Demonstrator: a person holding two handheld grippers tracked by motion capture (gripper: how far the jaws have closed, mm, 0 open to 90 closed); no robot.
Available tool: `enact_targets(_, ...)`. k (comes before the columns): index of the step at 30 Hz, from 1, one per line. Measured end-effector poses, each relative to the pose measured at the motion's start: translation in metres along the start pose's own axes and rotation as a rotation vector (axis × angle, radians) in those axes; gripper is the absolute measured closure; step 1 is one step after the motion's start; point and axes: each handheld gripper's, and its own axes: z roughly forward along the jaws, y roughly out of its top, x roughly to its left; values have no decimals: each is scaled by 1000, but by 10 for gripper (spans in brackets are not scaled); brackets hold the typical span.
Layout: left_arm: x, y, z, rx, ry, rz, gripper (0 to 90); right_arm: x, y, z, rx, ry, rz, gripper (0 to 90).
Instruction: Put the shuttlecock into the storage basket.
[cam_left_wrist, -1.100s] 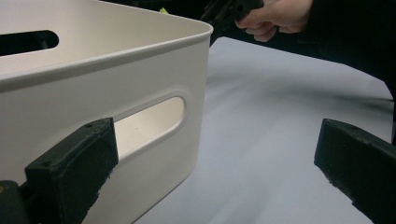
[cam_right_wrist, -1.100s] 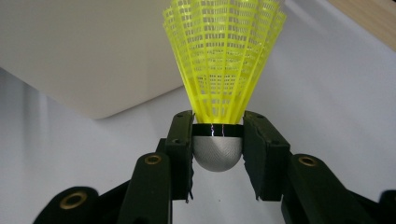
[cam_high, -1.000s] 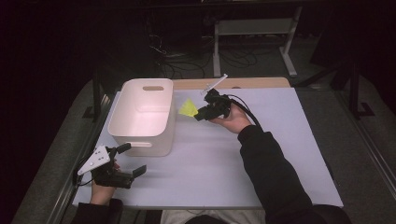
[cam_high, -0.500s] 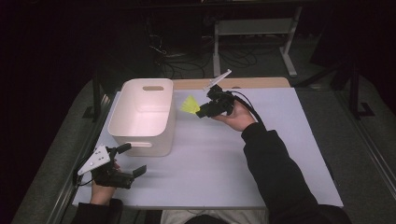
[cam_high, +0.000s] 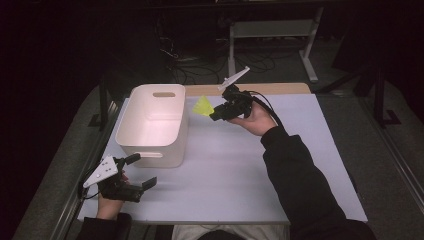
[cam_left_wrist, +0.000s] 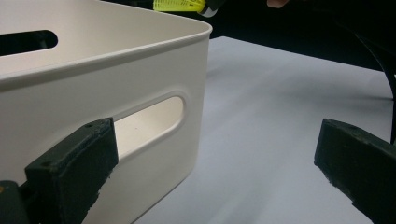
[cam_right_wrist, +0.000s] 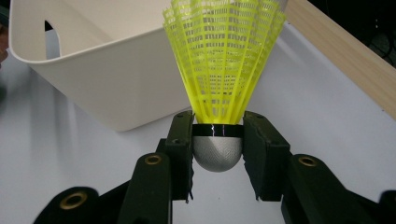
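Right tongs (cam_high: 214, 111) grip a yellow shuttlecock (cam_high: 202, 106) by its base: in the right gripper view the two black jaws press on either side of the band above the grey rounded cork (cam_right_wrist: 217, 153), partly closed around it, and the mesh skirt (cam_right_wrist: 223, 56) fans up and away from them. From the high view the shuttlecock hangs in the air above the table (cam_high: 240, 170), just beside the right wall of the tub (cam_high: 150, 131) near its far corner, skirt pointing toward the tub. It touches neither tub nor table. A hand (cam_high: 252, 119) in a dark sleeve holds these tongs over the far middle of the white table top.

Left tongs (cam_high: 139, 172) lie low at the near left corner of the table, in the other hand (cam_high: 111, 196). Their jaws stand wide apart with nothing between them; in the left gripper view one jaw sits in front of the tub's near wall and its slot handle (cam_left_wrist: 149, 122), the other over bare table. Whether that nearer jaw touches the wall is hard to tell from this angle; it looks just short of it.

The tub is white, open-topped and seems empty, set on the left half of the table. At the top edge of the left gripper view the yellow skirt shows above the tub's rim.
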Motion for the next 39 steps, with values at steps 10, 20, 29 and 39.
enact_targets(10, 0, 0, 0, -1, -1, -1, 0, 2, 13, -12, -19, -4, -9, 633)
enact_targets(20, 0, 0, 0, 1, -1, 1, 0, 8, 28, -18, -32, 3, -27, 633)
enact_targets(29, 0, 0, 0, 2, -3, 1, 0, 17, 42, -19, -39, 9, -66, 633)
enact_targets(39, 0, 0, 0, -1, -2, 1, 0, 30, 60, -18, -42, 26, -94, 633)
